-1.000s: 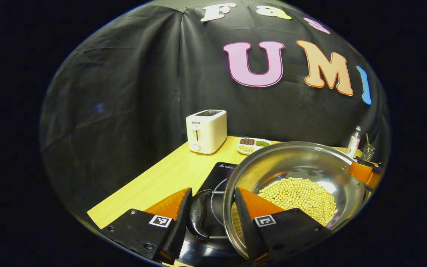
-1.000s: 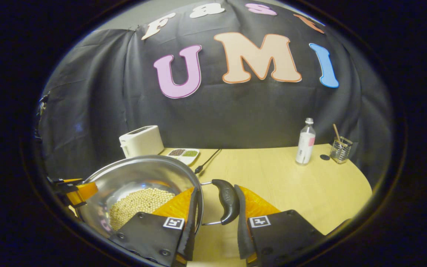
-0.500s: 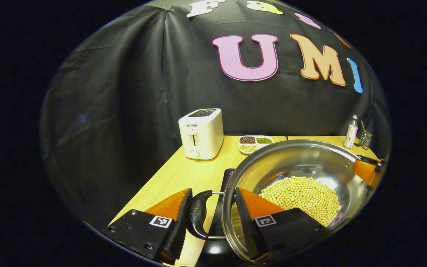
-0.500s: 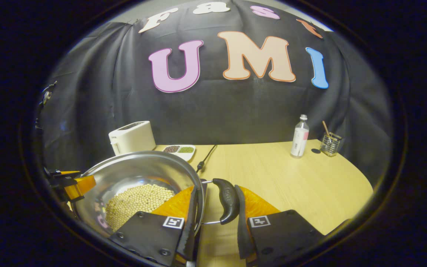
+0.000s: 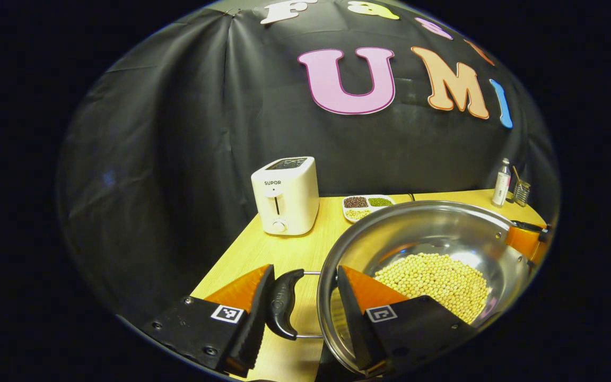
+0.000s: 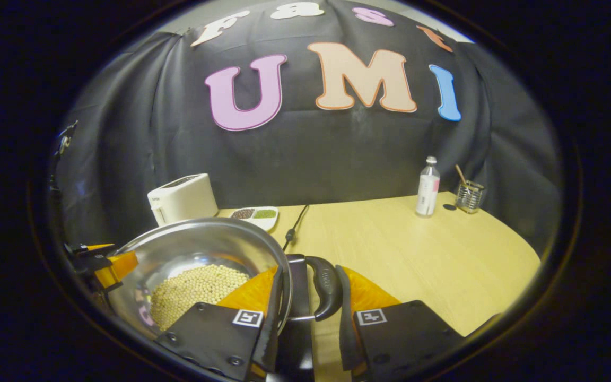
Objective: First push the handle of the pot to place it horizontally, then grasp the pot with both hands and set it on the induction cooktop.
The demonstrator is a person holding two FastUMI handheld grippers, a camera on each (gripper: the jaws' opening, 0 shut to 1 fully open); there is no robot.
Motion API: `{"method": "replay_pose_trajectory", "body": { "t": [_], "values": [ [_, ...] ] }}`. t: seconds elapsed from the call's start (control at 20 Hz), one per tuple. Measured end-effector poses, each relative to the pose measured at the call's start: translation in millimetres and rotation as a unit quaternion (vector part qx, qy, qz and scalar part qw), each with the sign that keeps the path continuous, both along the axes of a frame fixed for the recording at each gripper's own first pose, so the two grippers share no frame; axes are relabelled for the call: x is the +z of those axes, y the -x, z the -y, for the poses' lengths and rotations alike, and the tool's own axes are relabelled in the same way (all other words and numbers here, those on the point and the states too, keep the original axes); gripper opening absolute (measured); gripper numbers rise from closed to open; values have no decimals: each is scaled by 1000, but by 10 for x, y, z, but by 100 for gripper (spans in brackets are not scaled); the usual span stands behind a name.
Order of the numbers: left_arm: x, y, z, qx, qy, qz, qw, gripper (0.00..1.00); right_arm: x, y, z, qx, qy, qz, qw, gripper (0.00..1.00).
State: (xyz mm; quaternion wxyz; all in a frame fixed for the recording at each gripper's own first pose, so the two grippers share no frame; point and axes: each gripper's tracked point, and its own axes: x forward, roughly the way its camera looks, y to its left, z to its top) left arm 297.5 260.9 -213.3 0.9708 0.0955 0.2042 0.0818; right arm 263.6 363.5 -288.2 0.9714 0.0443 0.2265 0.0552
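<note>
A steel pot (image 5: 433, 233) holding yellow soybeans (image 5: 433, 278) hangs between both grippers. My left gripper (image 5: 304, 270) is shut across the pot's black left handle (image 5: 281, 302) and rim: one finger outside the handle, the other inside the pot wall. In the right gripper view the pot (image 6: 199, 246) sits at lower left. My right gripper (image 6: 308, 270) is shut the same way on the right handle (image 6: 328, 286). The black induction cooktop (image 6: 297, 329) shows under that handle, mostly hidden by the pot. A dark sliver of cooktop (image 5: 326, 363) shows below the pot.
A white toaster (image 5: 284, 193) and a divided dish of beans (image 5: 364, 207) stand at the back of the wooden table. A black cable (image 6: 292, 228) runs toward the wall. A bottle (image 6: 427, 185) and a glass holder (image 6: 469, 195) stand at the far right.
Both grippers carried the pot leftward toward the toaster. The cooktop slid from under the left handle to beneath the pot, its edge now showing under the right handle.
</note>
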Motion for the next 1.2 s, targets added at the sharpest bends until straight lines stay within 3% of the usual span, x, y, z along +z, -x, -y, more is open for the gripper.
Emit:
{"method": "replay_pose_trajectory", "body": {
  "t": [0.3, 0.5, 0.6, 0.7, 0.75, 0.8, 0.9, 1.2],
  "values": [
    [-38, 33, -52, 6, 0, 1, 1000, 78, -7, 3, 14, 7, -25, -3, 1000, 53],
    [230, 30, -29, 8, -16, 33, 999, 90, 264, -15, 11, 22, -36, 38, 998, 54],
    [332, 60, 54, 3, -23, 40, 999, 92, 330, -4, -13, 33, -36, 47, 998, 65],
    [415, 95, 97, 6, -26, 45, 999, 92, 340, 54, -36, 45, -38, 44, 997, 66],
    [469, 133, 71, 13, -28, 50, 998, 92, 345, 79, -24, 50, -33, 43, 997, 70],
    [531, 159, 50, 22, -28, 56, 998, 92, 349, 95, 22, 51, -21, 44, 998, 84],
    [670, 223, 75, 34, -24, 71, 997, 93, 418, 131, 132, 51, -1, 55, 997, 98],
    [1104, 616, 473, 34, -15, 104, 994, 96, 912, 294, 439, 56, 12, 102, 993, 100]
  ]
}}
